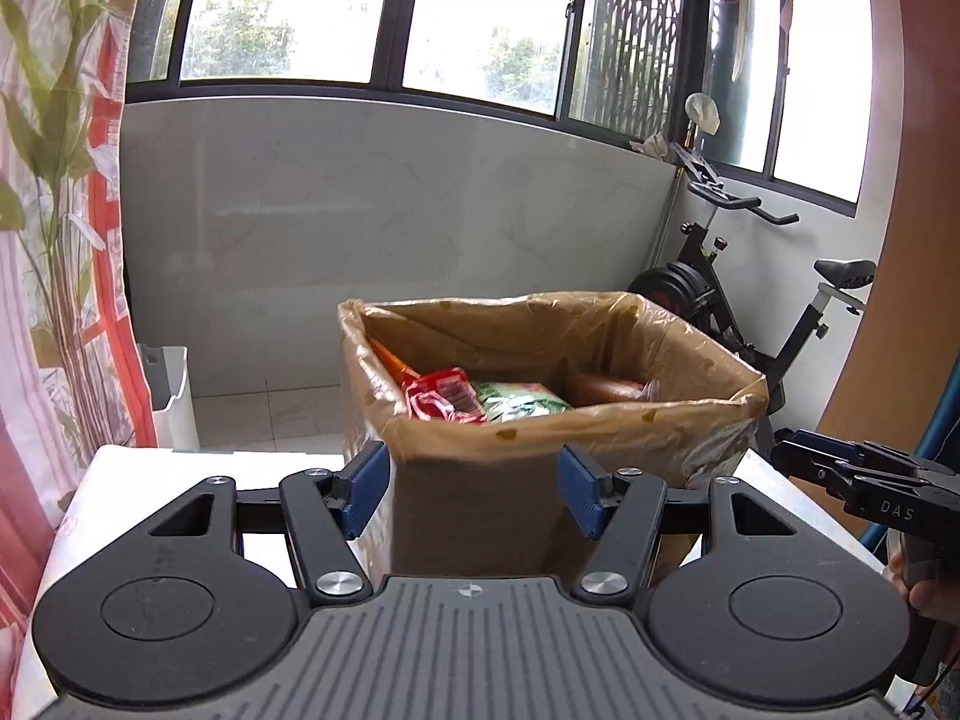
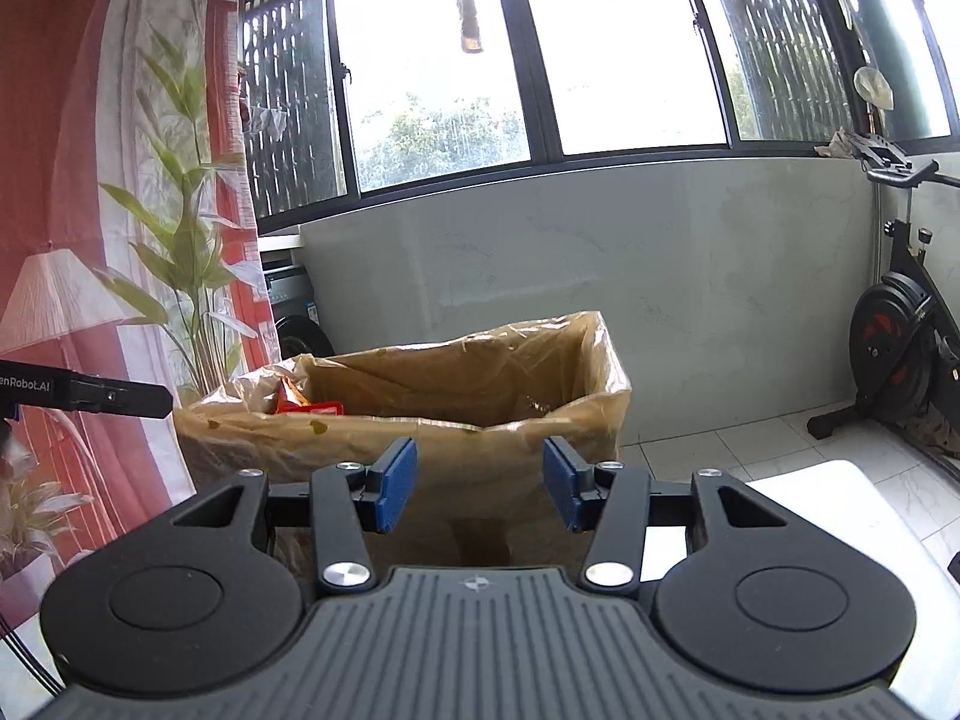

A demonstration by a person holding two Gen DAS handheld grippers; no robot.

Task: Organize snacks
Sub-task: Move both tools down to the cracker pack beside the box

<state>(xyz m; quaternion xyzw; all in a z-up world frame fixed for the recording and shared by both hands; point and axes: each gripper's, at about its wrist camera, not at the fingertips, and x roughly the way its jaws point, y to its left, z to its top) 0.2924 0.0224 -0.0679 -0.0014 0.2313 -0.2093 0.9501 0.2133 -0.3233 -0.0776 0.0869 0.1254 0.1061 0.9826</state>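
Wall of windows [image 1: 384,12] – spans the upper half of both views, with laundry hanging along the top edge and a pale tiled wall below. Printed curtain [image 1: 54,210], red and white with green leaves, fills the left side of each view. Exercise bike [image 1: 750,300] stands at the right of the left-wrist view, behind the box, and again at the far right of the right-wrist view.

Cardboard box [image 1: 540,426], lined with a clear plastic bag folded over its rim, sits at centre frame on a white table [image 1: 180,462]. In the right-wrist view the same box lies centre-left, just beyond the fingers.

Left gripper [image 1: 474,492]: lower centre of its own view, blue pads parted about halfway with nothing between them; the near wall of the box lies straight ahead in the gap, untouched. Right gripper [image 2: 480,492]: lower centre of its view, pads parted somewhat narrower, also empty, facing the box wall. Each gripper's black tip shows at the side edge of the other's view.

Snacks – inside the box, left portion: a red packet [image 1: 438,396], a green packet [image 1: 522,402] beside it, an orange packet [image 1: 390,363] against the left wall, and a brown item [image 1: 606,387] toward the right.
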